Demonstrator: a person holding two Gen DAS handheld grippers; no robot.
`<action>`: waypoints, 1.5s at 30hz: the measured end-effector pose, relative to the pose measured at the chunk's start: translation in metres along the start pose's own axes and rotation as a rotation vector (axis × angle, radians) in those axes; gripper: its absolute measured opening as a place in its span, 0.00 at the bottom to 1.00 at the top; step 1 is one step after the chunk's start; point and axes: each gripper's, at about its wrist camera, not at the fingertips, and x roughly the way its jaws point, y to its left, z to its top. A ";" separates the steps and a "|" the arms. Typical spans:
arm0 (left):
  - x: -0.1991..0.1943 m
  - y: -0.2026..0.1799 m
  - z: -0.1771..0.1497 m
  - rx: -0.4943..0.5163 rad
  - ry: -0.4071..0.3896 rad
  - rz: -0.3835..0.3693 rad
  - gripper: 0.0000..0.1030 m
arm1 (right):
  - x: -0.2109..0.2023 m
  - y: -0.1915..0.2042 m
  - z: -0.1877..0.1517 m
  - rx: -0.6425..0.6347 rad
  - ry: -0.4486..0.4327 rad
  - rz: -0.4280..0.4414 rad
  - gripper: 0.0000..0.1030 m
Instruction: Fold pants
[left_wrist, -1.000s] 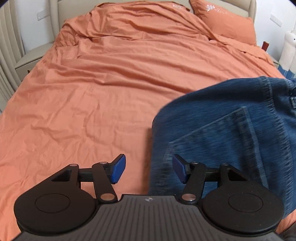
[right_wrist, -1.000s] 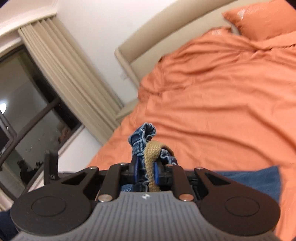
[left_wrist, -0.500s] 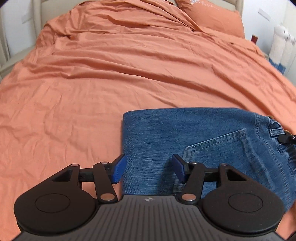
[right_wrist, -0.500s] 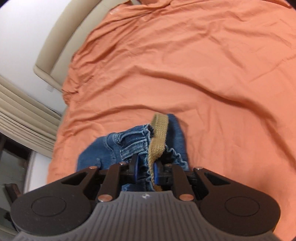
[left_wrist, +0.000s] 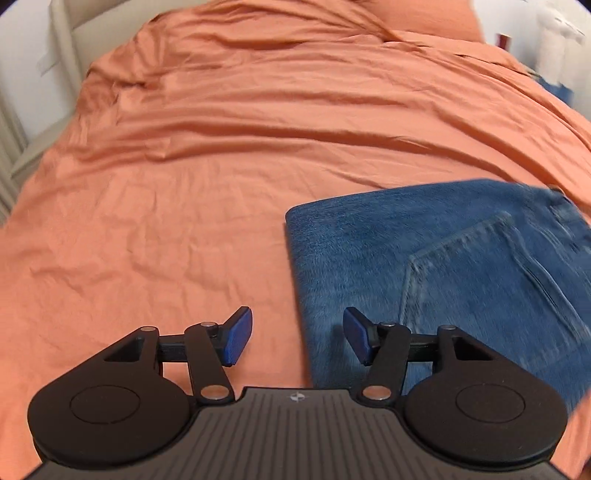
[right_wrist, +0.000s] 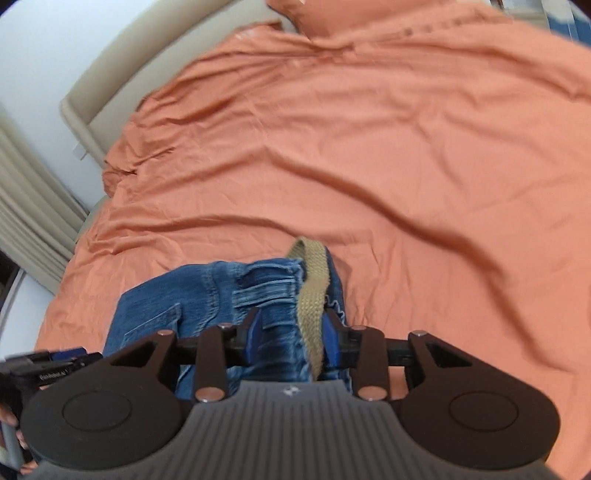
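The folded blue jeans (left_wrist: 424, 258) lie flat on the orange bed sheet (left_wrist: 221, 166), back pocket up. My left gripper (left_wrist: 297, 336) hovers open over their left folded edge, which runs between the blue pads without touching them. In the right wrist view the gathered waistband (right_wrist: 258, 288) and a tan woven belt (right_wrist: 312, 280) sit between the fingers of my right gripper (right_wrist: 291, 338). Its jaws are opening and the pads stand clear of the denim. The left gripper's tip (right_wrist: 55, 363) shows at the lower left of that view.
The sheet is wrinkled and stretches far to the left and back. An orange pillow (right_wrist: 314, 14) and a beige headboard (right_wrist: 110, 74) lie at the far end, with curtains (right_wrist: 26, 206) at the left. A white object (left_wrist: 557, 33) stands beyond the bed's right side.
The jeans came down from hanging in the air to lying flat on the bed. The right gripper sank with the waistband and its jaws spread apart. The left gripper lowered over the fold edge.
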 end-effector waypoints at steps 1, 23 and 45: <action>-0.008 0.000 -0.002 0.031 0.002 -0.017 0.65 | -0.010 0.003 -0.005 -0.011 -0.008 0.011 0.32; -0.015 -0.100 -0.077 0.542 0.440 0.072 0.35 | -0.051 0.024 -0.052 -0.134 -0.053 0.091 0.33; 0.011 -0.085 -0.093 0.553 0.635 0.188 0.00 | 0.006 0.000 -0.067 -0.112 0.266 -0.115 0.24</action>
